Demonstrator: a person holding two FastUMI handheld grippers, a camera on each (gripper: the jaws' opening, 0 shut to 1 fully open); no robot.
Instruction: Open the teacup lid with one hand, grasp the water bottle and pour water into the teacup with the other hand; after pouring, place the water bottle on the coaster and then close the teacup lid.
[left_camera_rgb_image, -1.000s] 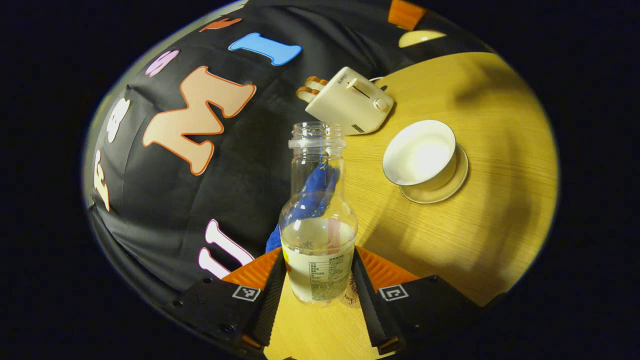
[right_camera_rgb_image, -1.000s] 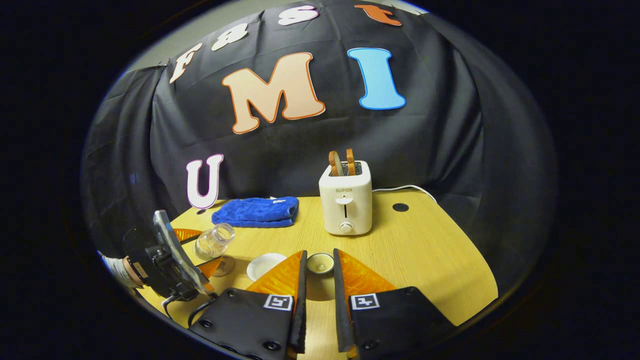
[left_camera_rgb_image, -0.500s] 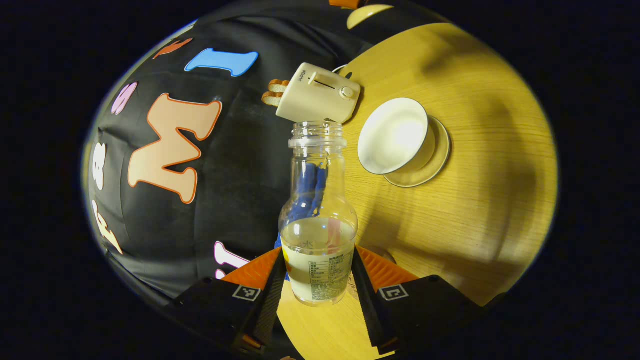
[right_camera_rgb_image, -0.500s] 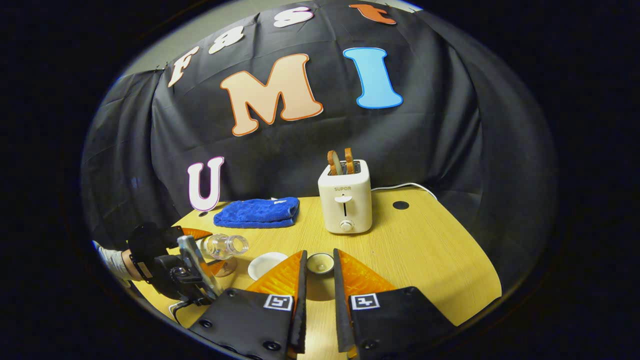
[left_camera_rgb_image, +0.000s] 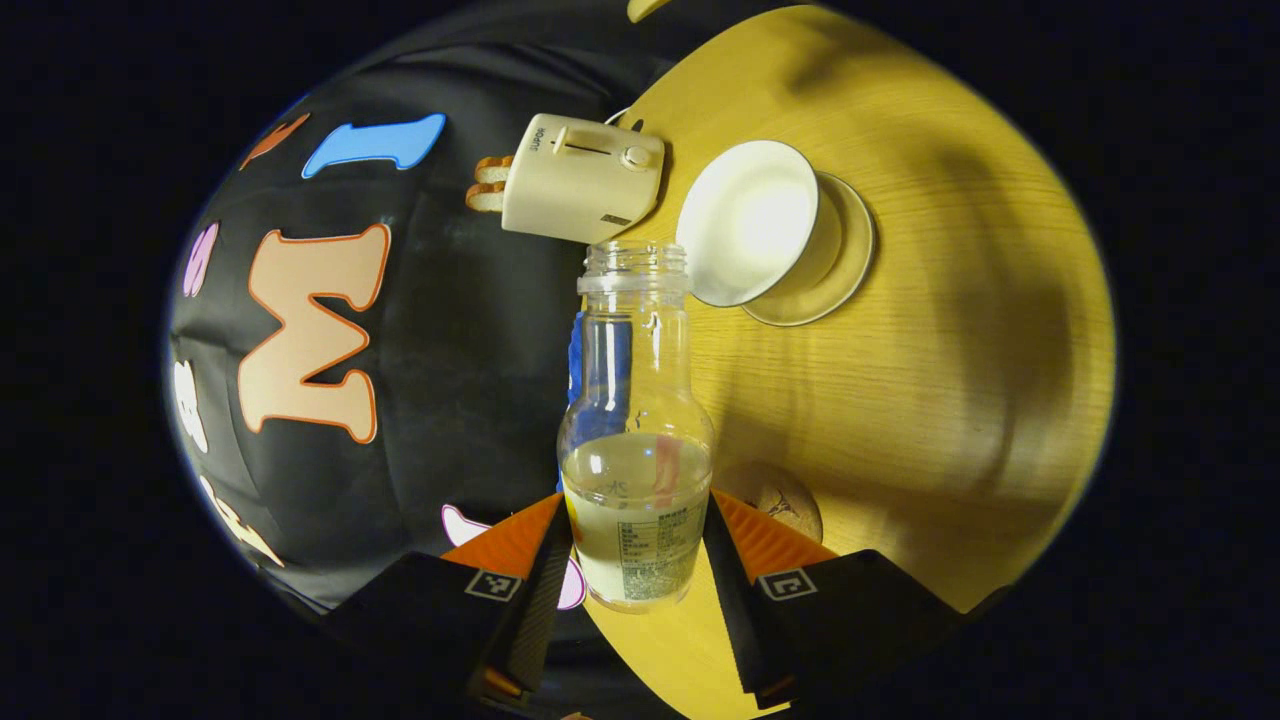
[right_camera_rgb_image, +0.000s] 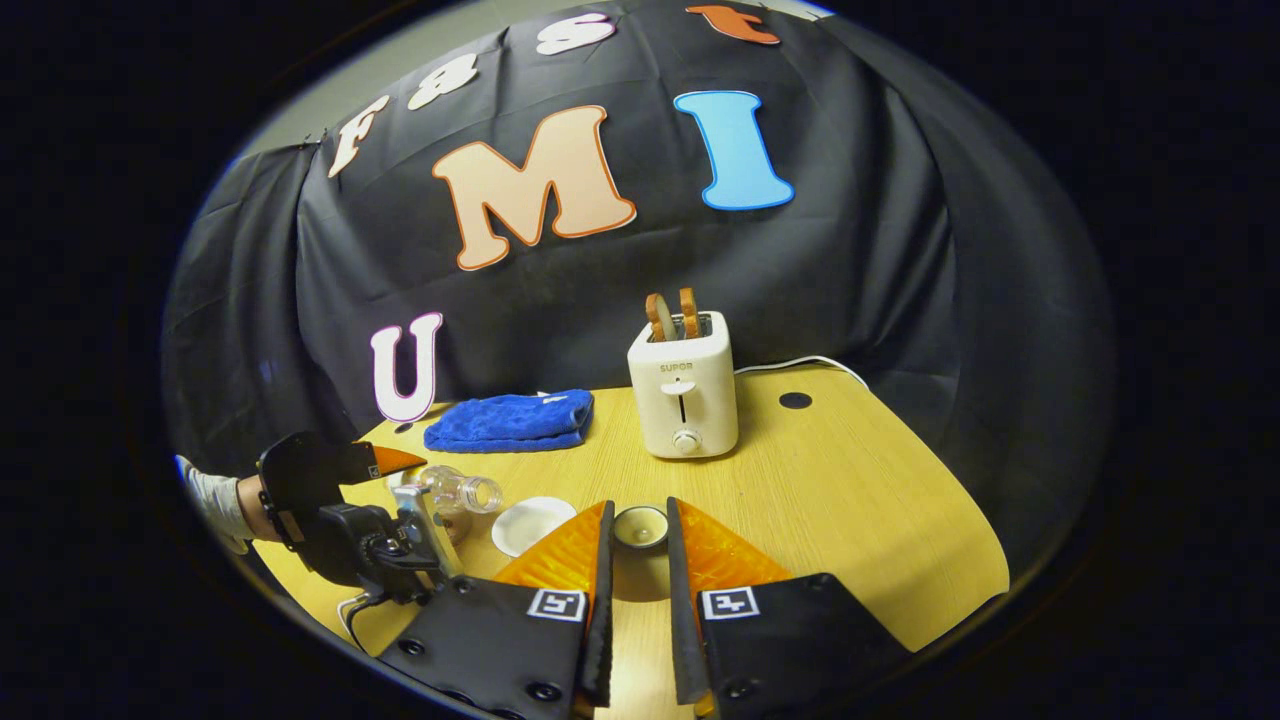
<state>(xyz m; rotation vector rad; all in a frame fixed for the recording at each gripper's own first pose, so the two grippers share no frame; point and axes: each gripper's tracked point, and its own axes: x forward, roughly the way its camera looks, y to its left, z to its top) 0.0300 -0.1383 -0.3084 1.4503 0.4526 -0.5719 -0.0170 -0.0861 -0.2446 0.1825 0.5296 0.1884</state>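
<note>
Left gripper view: left claw clamped on the bottle, both fingers pressed against its lower body. Bottle uncapped, clear water filling roughly its lower part. Its mouth sits near the rim of the cup, which stands open on a saucer on the bench; inside looks white, contents unclear. Coaster lies just beside the claw. Toaster beyond.

Right gripper view: right claw closed on the lid, held above the bench. Left claw at left with bottle tipped nearly level, mouth toward the cup. Blue towel and toaster with bread behind.
</note>
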